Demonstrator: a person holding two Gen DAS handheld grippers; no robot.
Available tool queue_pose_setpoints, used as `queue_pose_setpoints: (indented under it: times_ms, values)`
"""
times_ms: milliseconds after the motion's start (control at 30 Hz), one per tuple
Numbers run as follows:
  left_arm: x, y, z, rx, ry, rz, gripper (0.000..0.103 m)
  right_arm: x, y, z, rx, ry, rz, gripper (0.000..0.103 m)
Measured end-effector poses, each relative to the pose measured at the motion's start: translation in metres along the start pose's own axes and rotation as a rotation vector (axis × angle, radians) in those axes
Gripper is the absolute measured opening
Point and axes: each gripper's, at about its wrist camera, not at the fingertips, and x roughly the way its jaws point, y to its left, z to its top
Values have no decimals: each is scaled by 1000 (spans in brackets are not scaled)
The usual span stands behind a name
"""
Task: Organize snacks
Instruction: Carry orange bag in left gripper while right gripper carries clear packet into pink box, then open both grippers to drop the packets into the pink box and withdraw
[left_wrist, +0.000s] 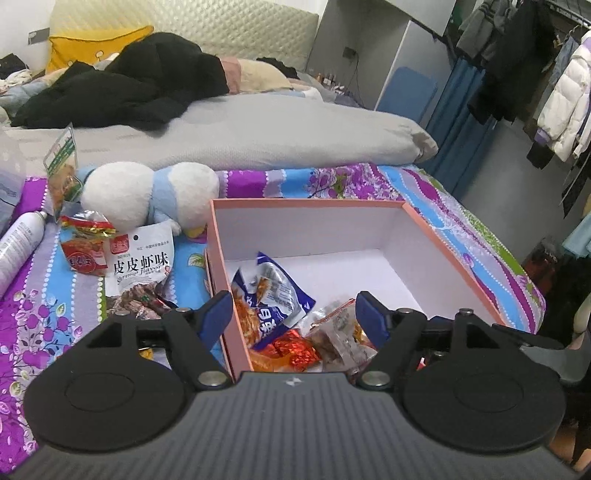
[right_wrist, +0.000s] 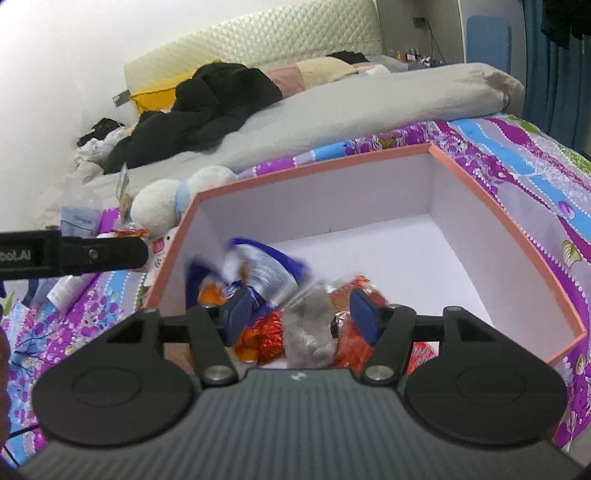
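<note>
A pink box with a white inside stands open on the patterned bedspread. It holds a blue and white snack bag, red foil snacks and a clear packet at its near left. My left gripper is open and empty above the box's near left corner. Left of the box lie a white shrimp-flavour bag and a red packet. My right gripper is open and empty over the snacks in the box; the blue bag there is blurred.
A white and blue plush toy lies behind the loose snacks, with a green packet and a white bottle at the left. A grey duvet and black clothes lie behind. The bed edge drops at the right.
</note>
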Motion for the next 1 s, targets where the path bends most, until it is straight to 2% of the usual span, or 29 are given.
queue_pose_setpoints:
  times_ms: [267,633,1000]
  values:
    - [-51,4,-16,16,-68,-5,77,-45,26,-11,-5,-86,21,62]
    - [-118,48,-52,-15,-142,21,77,-88,74,-36,-29,-177,40,62]
    - [-170,112,-102,-74,-139,119,77,-96,135,-74,-136,-174,82,62]
